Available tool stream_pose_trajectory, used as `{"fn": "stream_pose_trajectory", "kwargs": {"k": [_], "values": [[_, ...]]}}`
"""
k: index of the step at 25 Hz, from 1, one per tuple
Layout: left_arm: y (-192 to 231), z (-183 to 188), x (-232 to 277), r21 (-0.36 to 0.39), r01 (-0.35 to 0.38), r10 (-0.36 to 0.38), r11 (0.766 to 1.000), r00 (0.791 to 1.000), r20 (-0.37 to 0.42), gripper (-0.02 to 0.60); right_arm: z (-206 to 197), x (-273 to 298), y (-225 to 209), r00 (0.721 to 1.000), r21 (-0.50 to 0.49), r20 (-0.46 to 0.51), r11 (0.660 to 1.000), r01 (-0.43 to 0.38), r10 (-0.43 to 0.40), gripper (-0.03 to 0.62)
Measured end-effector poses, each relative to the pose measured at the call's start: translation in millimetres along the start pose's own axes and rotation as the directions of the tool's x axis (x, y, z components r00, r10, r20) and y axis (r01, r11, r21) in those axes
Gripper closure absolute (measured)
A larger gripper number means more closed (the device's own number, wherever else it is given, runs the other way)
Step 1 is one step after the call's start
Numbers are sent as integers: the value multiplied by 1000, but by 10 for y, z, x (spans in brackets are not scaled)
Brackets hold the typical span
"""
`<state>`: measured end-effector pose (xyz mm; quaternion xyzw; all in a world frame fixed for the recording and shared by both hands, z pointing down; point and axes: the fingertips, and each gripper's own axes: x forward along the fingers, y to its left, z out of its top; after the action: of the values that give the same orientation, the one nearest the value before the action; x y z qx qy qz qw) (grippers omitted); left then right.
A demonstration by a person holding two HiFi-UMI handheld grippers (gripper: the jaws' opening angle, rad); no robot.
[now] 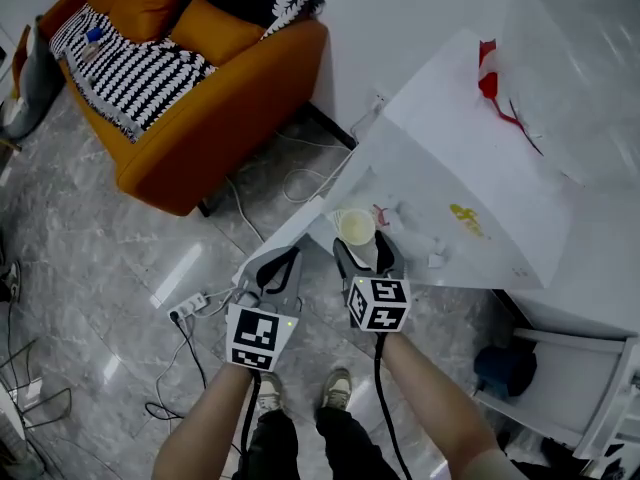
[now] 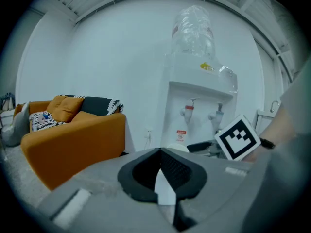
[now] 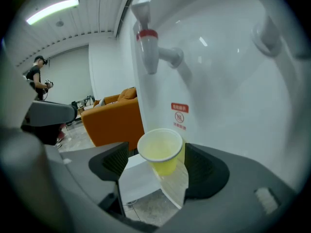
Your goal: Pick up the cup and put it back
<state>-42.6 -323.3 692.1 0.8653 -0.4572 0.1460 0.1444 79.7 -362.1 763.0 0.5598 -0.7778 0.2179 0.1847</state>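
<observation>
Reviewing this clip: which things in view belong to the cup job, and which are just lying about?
Job: cup, upright between the jaws of the open right gripper; water dispenser it stands at.
Lying about: orange sofa; power strip; left gripper, shut and empty.

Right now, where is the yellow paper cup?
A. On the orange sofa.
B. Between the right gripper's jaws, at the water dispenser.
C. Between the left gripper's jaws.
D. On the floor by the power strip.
B: the right gripper view shows the yellow paper cup between the spread jaws of the right gripper, in front of the water dispenser.
</observation>
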Motion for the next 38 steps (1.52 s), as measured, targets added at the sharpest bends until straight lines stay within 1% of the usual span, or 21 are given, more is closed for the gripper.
{"fn": "stream_pose_trajectory", "kwargs": {"k": [4,7,9,12,16,19,22,24,26,27,30,34,36,38], "values": [[-8,214,-166,19,-4,4,1000,1000,-12,580,248,-315,77,1000,7,-16,1000,7,-7,242],[-11,471,-312,42,-1,2,999,1000,-13,580,445,-599,193,1000,23,-28,1000,0,0,294],[10,673,-422,62,-2,2,998,1000,-11,580,627,-779,307,1000,34,-18,999,-18,18,328],[-1,1009,-602,90,-3,3,996,1000,-1,580,950,-1096,452,999,30,5,999,-41,40,364],[-169,1533,-897,145,8,-10,989,1000,12,580,1386,-1594,559,999,15,13,999,-53,52,391],[-374,2014,-1195,211,20,-33,977,998,58,579,1715,-1949,621,998,-5,39,998,-59,59,416],[-590,2347,-1458,257,37,-55,966,996,66,579,2025,-2308,680,995,-35,67,997,-67,69,456],[-702,2539,-1612,280,42,-64,959,996,69,579,2272,-2550,740,990,-35,104,996,-87,91,494],[-791,2752,-1763,284,46,-73,958,994,86,580,2535,-2791,808,983,-45,146,993,-108,114,511],[-837,2854,-1841,280,48,-78,959,992,96,580,2647,-2917,843,980,-66,158,991,-113,122,518],[-971,3123,-2074,280,54,-91,958,988,123,580,2907,-3299,932,976,-142,176,984,-105,129,537],[-1113,3471,-2401,290,55,-101,956,984,147,578,3256,-3781,1080,966,-185,211,976,-112,151,554],[-1201,3680,-2572,275,50,-101,960,979,177,580,3432,-4018,1149,960,-193,227,974,-119,162,558],[-1277,3881,-2735,278,37,-100,960,972,213,580,3594,-4234,1232,955,-171,226,973,-154,190,562]]}}
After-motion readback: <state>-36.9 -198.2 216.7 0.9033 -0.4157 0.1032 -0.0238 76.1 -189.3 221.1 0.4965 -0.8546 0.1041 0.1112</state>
